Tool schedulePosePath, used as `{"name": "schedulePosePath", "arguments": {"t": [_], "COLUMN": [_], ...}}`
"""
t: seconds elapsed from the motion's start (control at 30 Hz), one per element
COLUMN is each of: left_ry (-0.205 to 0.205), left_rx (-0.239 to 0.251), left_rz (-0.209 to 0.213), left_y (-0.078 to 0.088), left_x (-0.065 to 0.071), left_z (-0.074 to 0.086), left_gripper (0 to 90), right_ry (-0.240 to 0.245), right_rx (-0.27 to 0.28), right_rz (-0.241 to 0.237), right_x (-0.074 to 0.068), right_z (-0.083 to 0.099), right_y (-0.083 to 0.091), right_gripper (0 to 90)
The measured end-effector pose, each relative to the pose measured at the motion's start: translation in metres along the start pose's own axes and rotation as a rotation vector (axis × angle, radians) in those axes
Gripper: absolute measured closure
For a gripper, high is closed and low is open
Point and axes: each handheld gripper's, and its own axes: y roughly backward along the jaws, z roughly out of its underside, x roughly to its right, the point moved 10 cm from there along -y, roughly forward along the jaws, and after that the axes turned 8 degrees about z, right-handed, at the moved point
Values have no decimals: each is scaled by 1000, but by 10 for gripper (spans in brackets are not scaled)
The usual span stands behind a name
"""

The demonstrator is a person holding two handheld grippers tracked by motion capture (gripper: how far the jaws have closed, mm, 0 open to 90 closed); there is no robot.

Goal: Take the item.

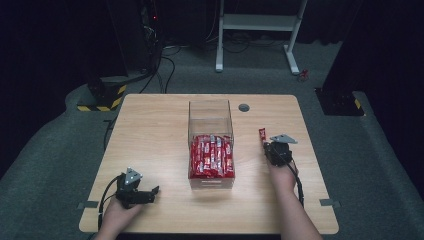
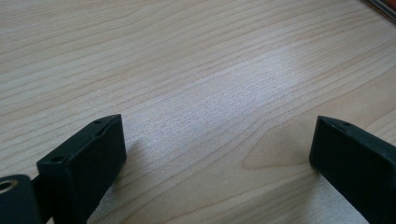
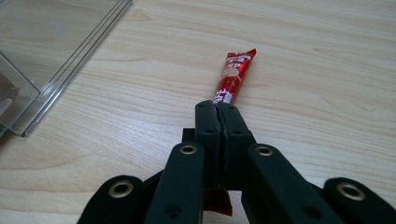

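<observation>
Right of the clear box | right gripper pinched on red sachet, sachet jutting past its tips | left gripper spread, nothing between

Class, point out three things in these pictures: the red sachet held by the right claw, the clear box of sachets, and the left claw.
red sachet (image 3: 235,77), right gripper view, on its printed front.
clear box (image 1: 210,111), high view, on its empty far wall.
left claw (image 2: 217,154), left gripper view, midway between its open fingertips.

Red stick sachet (white lettering) clamped lengthwise, low over the table.
</observation>
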Motion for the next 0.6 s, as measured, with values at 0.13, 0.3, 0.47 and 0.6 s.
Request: {"name": "schedulePosePath", "arguments": {"t": [0.13,0.3,0.47,0.6], "left_ry": [0,-4,-4,0], "left_rx": [0,-1,-1,0], "left_rz": [0,-1,-1,0], "left_y": [0,0,0,0], "left_x": [0,0,0,0], "left_z": [0,0,0,0], "left_gripper": [40,40,40,40], "right_ry": [1,1,8,7], "right_rx": [-11,-17,-24,-32], "right_rz": [3,4,5,5], "right_x": [-1,0,-1,0], "right_z": [2,4,6,10], "right_y": [-1,-3,-5,-7], "right_gripper": [882,878,873,861]}}
